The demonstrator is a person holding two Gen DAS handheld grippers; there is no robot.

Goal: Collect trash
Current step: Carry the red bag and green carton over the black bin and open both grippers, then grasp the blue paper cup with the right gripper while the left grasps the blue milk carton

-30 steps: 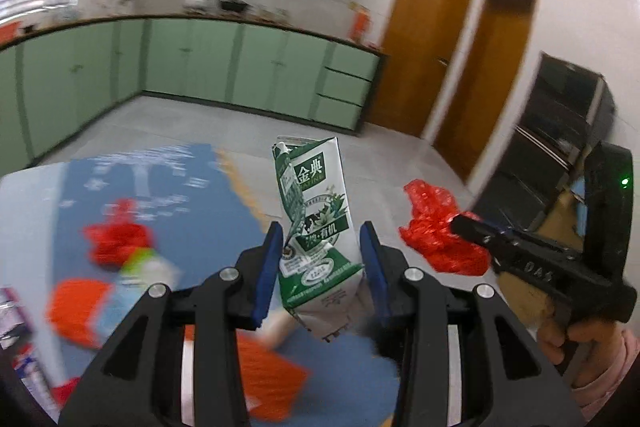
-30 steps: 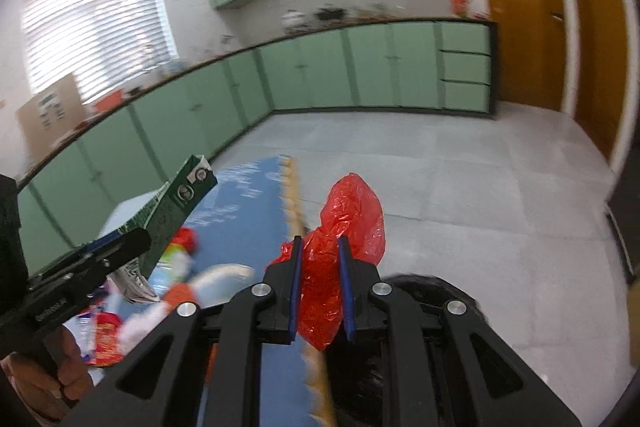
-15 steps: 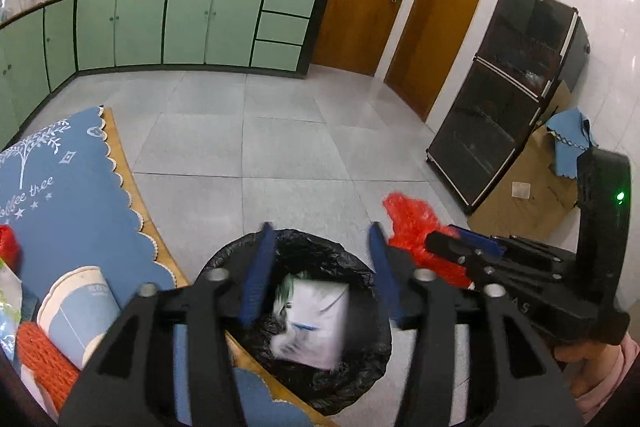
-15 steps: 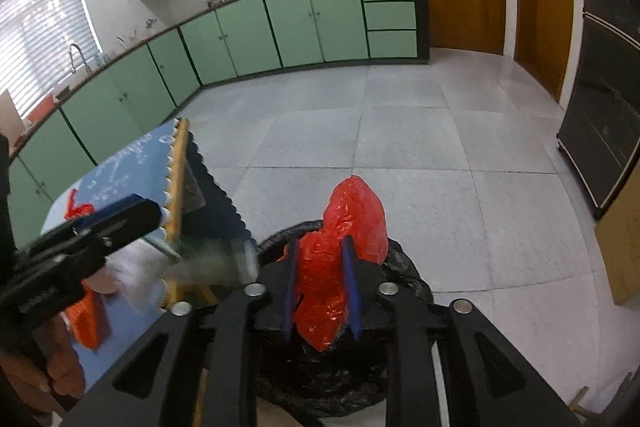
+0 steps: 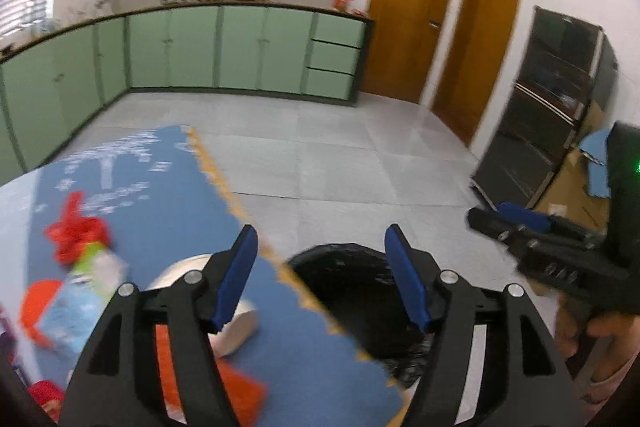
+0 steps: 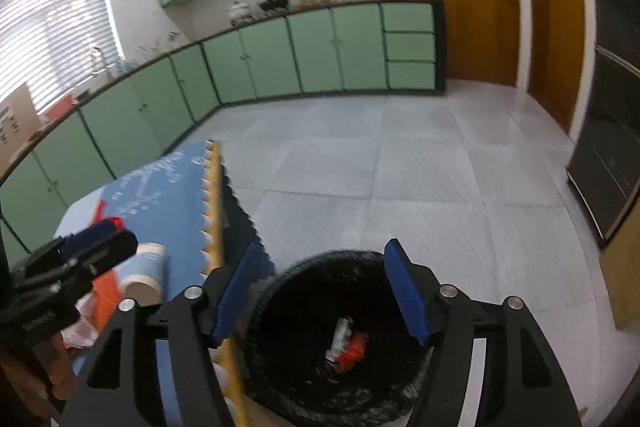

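Observation:
My left gripper hangs above the near rim of the black-lined trash bin, its jaws opening with nothing between them. My right gripper is over the same bin, jaws also opening and empty. At the bottom of the bin lie a crumpled red plastic bag and a white-sided milk carton. On the blue tablecloth remain a red bag, a paper cup on its side, a pale wrapper and orange packaging.
The table edge with its yellow scalloped trim runs right beside the bin. Grey tiled floor spreads beyond. Green cabinets line the far wall, and a dark cabinet and cardboard box stand on the right.
The left gripper let the green milk carton drop into the bin, and the right gripper released the red bag into it. Both pairs of jaws have spread wide.

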